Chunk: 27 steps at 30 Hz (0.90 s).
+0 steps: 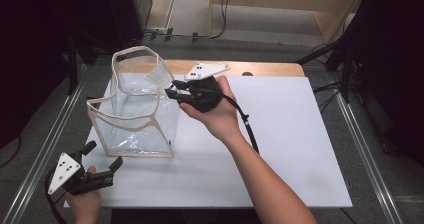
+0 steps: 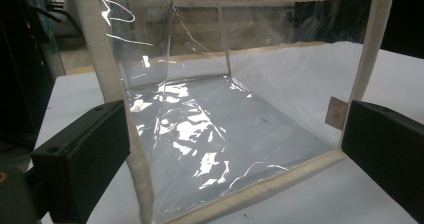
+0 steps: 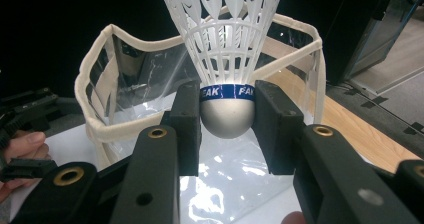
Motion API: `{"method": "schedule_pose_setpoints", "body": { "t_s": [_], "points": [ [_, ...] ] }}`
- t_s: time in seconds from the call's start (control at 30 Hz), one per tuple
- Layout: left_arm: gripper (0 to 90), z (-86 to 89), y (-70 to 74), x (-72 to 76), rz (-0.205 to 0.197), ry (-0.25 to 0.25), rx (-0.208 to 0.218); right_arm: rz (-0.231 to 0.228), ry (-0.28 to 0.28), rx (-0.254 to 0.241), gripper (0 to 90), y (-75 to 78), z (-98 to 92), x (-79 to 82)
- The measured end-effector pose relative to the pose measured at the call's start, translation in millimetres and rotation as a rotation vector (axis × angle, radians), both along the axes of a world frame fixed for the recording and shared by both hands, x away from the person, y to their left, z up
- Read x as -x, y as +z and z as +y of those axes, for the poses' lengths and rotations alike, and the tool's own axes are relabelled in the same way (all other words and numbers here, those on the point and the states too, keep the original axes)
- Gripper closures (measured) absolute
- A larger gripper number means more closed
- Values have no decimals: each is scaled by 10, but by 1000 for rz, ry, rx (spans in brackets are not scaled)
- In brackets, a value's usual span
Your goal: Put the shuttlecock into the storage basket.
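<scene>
A white plastic shuttlecock (image 3: pixel 227 59), clamped by its grey rounded cork between the jaws of the right gripper (image 3: pixel 227 126), hangs at the rim of a clear plastic bag (image 1: pixel 137 109) on a white table (image 1: pixel 280 149). In the high view the right gripper (image 1: pixel 172 90) sits at about 3 o'clock of the bag's open mouth, its jaws pointing toward 9 o'clock, with the shuttlecock (image 1: pixel 159 76) just over the rim.

The pick-up looks complete; the drop into the bag appears yet to come, since the bag's floor lies bare in the left gripper view (image 2: pixel 220 134).

The shuttlecock has a lattice skirt flaring upward and a blue band with white lettering above the cork. The bag is boxy and transparent, edged in cream fabric trim, standing upright with a wavy, sagging rim.

The left gripper (image 1: pixel 102 156) waits at about 7 o'clock of the bag, jaws released and spread, near the bag's corner but gripping nothing.
</scene>
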<state>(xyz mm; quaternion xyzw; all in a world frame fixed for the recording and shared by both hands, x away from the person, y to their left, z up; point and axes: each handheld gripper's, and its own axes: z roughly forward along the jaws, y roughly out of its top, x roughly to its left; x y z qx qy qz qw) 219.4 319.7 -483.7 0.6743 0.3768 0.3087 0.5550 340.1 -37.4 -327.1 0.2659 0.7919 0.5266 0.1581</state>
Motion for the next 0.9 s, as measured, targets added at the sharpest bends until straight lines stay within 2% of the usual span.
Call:
{"method": "schedule_pose_setpoints", "body": {
  "t_s": [0.9],
  "points": [
    [0, 3, 0, 0, 0, 0, 2, -3, 52, -18, 629, 32, 255, 36]
  ]
}}
